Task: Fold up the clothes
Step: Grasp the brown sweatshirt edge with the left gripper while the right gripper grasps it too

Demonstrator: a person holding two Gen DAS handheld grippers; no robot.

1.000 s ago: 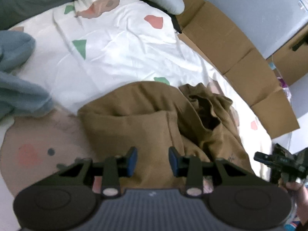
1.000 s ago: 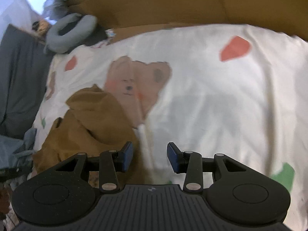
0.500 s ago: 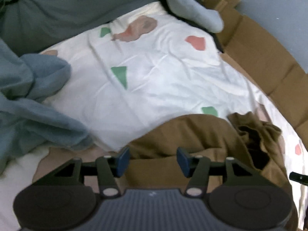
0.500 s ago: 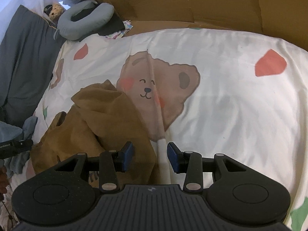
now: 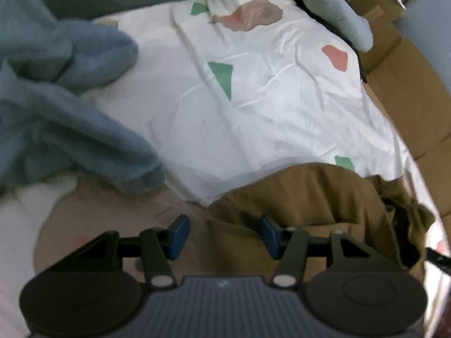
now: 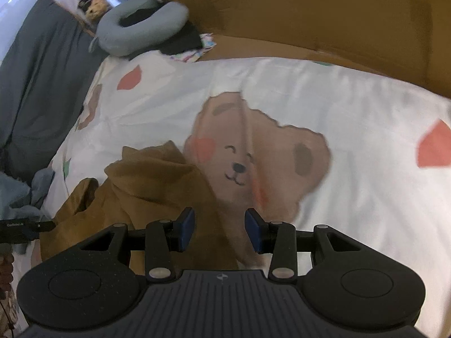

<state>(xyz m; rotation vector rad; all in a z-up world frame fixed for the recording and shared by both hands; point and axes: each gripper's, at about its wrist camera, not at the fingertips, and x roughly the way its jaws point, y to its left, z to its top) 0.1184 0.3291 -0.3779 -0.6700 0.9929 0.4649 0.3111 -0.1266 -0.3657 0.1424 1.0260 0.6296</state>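
A brown garment (image 5: 315,200) lies bunched on the white printed bedsheet (image 5: 253,118), at the lower right of the left wrist view. My left gripper (image 5: 222,235) hovers open over the garment's left edge, nothing between its blue pads. In the right wrist view the same brown garment (image 6: 141,186) sits crumpled at the lower left, beside the printed bear face (image 6: 253,166). My right gripper (image 6: 220,229) is open above the garment's right edge and the bear print, holding nothing.
A blue-grey fleece garment (image 5: 64,107) lies heaped at the left. A grey neck pillow (image 6: 138,31) and dark bedding (image 6: 36,84) sit at the bed's far end. Cardboard (image 6: 310,11) lines the far side of the bed. The other gripper's tip (image 6: 25,226) shows at the left edge.
Left gripper has swung left and opened wider, so the blue fleece fills more of its view. Right gripper's view has shifted so the bear print sits nearer the centre.
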